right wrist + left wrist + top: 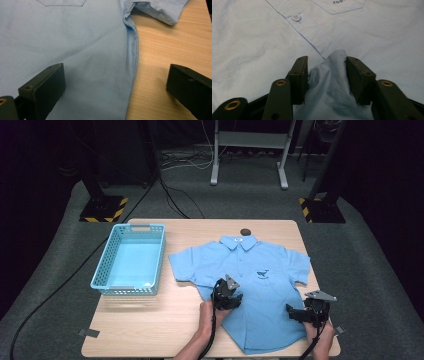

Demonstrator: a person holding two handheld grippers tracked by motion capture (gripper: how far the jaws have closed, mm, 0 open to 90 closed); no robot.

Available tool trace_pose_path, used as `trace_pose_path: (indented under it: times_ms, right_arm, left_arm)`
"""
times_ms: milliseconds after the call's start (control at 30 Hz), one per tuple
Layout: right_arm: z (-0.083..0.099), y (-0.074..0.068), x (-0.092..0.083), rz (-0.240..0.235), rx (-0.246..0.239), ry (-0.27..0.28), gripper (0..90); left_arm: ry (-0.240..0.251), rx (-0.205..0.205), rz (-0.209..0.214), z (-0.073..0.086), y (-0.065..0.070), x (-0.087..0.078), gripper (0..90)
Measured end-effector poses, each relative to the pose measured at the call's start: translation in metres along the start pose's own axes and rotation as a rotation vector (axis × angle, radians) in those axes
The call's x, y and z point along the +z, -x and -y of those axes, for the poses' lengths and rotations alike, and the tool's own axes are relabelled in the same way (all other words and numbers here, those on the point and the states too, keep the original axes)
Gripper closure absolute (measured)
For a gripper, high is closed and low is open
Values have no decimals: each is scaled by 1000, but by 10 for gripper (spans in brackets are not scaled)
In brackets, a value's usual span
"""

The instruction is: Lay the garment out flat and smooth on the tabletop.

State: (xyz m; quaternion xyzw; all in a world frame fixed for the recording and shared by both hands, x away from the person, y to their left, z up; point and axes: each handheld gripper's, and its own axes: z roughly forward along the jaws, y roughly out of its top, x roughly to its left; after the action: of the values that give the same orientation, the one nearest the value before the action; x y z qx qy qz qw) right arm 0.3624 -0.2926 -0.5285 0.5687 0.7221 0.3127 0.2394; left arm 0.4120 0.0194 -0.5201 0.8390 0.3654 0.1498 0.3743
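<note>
Already the left gripper (327,67) had a bunched fold of the shirt (250,285) between its jaws, pinched up from the shirt's left side edge near the hem, the pads pressing the cloth on both sides. The shirt lay flat, front up, on the table (150,330), collar away from the person, its long axis running from collar to hem toward them. The right gripper (115,87) stood with jaws wide, straddling the opposite side seam: one jaw over cloth, the other over bare wood. It looked ready to close on that seam.
</note>
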Motion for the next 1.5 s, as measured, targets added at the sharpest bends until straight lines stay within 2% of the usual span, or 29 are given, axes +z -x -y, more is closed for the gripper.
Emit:
trace_pose_path:
  times_ms: [233,400,667,933,1067,1300,1500]
  right_arm:
    - [0,0,0,0,1,1,17]
    - [0,0,0,0,2,0,17]
    - [0,0,0,0,1,0,16]
    - [0,0,0,0,1,0,16]
    - [0,0,0,0,2,0,16]
    - [0,0,0,1,2,1,16]
    - [0,0,0,0,3,1,16]
  left_arm:
    - [-1,33,-35,3,-1,-5,750]
    - [46,22,-26,4,-2,-16,828]
    - [71,46,-24,5,-2,-30,855]
    - [105,32,-17,6,-3,-44,868]
    - [107,43,-20,7,-3,-51,871]
    - [135,38,-16,10,-4,-65,871]
    - [133,52,-21,14,-4,-73,872]
